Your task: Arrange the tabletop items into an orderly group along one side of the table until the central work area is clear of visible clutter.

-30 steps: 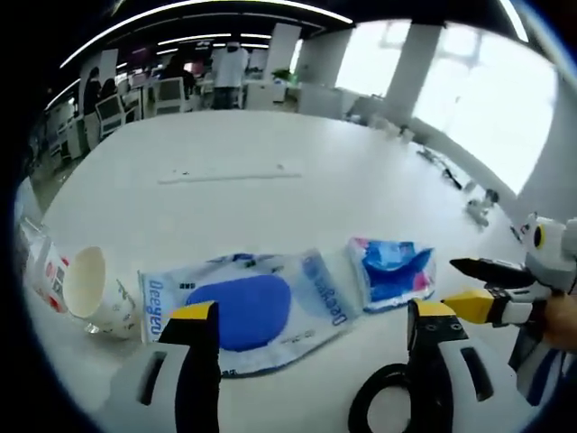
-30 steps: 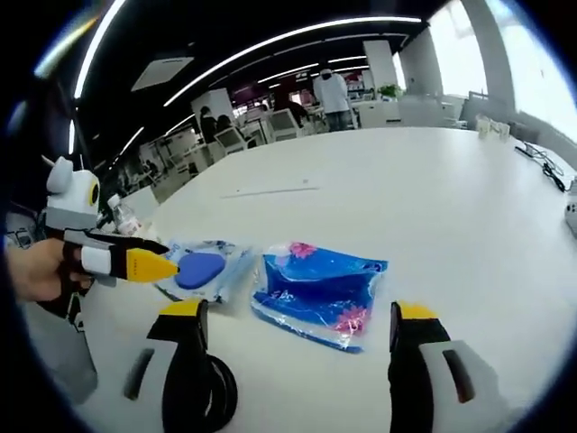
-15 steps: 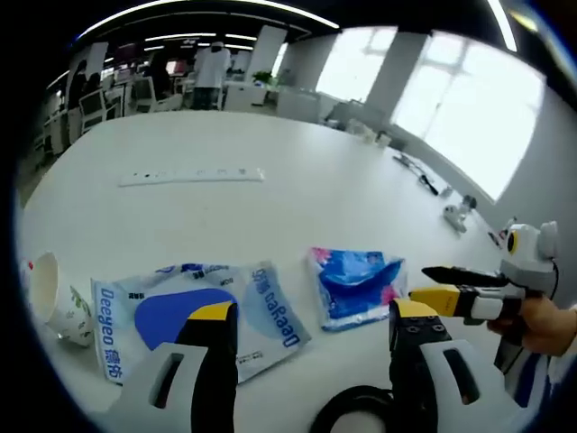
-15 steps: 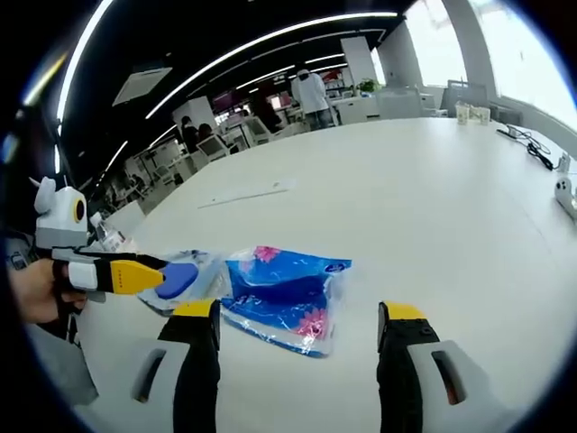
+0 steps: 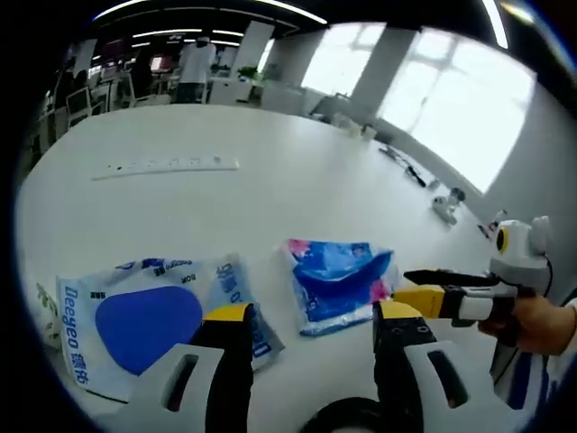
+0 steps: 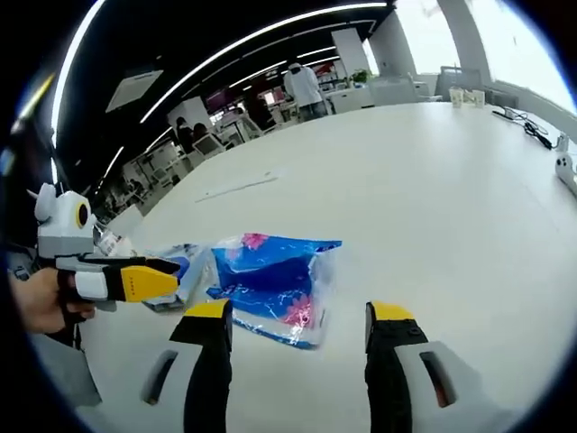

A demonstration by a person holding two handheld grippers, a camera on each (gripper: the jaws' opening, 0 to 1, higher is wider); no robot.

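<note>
- Both views had swung rightward since a second before; the packs lay as they had.
- Left gripper and right gripper gaped, empty.
- Blue tissue pack lay just right of the wipes pack, near table edge.

Both views sit low over the surface, near it, facing the far office. Shared: blue packet, seen from opposite sides.

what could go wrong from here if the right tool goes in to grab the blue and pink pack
The blue and pink pack lies flat and its film looks slick, so the open right tool may slide it rather than pinch it. The white Deeyeo pack lies close beside it and could get nudged. The left tool hovers near and may collide.
</note>
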